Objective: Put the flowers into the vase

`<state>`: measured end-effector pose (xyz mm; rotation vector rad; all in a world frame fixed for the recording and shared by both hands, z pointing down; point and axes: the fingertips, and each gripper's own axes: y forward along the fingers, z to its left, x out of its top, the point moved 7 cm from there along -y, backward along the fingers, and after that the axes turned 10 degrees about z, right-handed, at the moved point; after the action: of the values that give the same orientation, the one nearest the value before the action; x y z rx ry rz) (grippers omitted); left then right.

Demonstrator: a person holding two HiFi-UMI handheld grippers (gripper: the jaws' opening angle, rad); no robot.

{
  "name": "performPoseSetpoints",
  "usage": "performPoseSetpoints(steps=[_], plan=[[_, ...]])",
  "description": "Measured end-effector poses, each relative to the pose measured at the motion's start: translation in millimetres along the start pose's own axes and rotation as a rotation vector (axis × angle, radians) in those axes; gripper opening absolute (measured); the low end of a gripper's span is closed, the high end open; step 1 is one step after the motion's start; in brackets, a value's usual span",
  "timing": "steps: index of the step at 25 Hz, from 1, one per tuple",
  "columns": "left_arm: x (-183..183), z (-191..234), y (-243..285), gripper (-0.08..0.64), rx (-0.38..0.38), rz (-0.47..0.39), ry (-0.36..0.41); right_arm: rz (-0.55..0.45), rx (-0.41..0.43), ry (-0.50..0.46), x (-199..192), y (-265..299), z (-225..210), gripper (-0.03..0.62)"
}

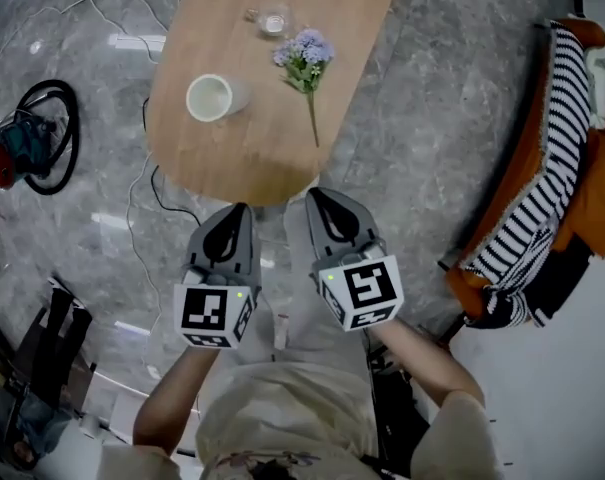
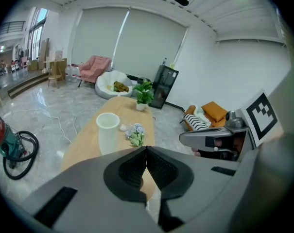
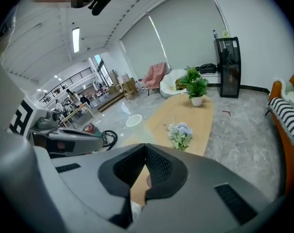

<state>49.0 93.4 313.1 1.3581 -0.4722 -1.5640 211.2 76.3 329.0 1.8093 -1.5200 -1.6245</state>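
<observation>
Hanging side by side near the middle of the frame, the left gripper (image 1: pixel 240 209) and the right gripper (image 1: pixel 318 197) are both shut tight with nothing in them — the flowers (image 1: pixel 304 60) (purple tops, long green stem) lie on the wooden table (image 1: pixel 244 163) in the upper middle, just right of the white vase (image 1: pixel 214 98).

The head view's top edge is cutting off the table (image 1: pixel 232 158), its right edge the striped couch (image 1: pixel 542 198). A clear thing (image 1: pixel 272 20) beside the flowers (image 1: pixel 305 56) is looking too small to identify.
</observation>
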Motion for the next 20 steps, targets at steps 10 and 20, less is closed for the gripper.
performPoseSetpoints(steps=[10, 20], plan=[[-5, 19, 43, 0.009, 0.0, -0.002, -0.029, 0.022, -0.023, 0.01, -18, 39, -22, 0.006], [-23, 42, 88, 0.008, 0.035, 0.014, -0.06, 0.011, -0.051, 0.003, -25, 90, -47, 0.006]])
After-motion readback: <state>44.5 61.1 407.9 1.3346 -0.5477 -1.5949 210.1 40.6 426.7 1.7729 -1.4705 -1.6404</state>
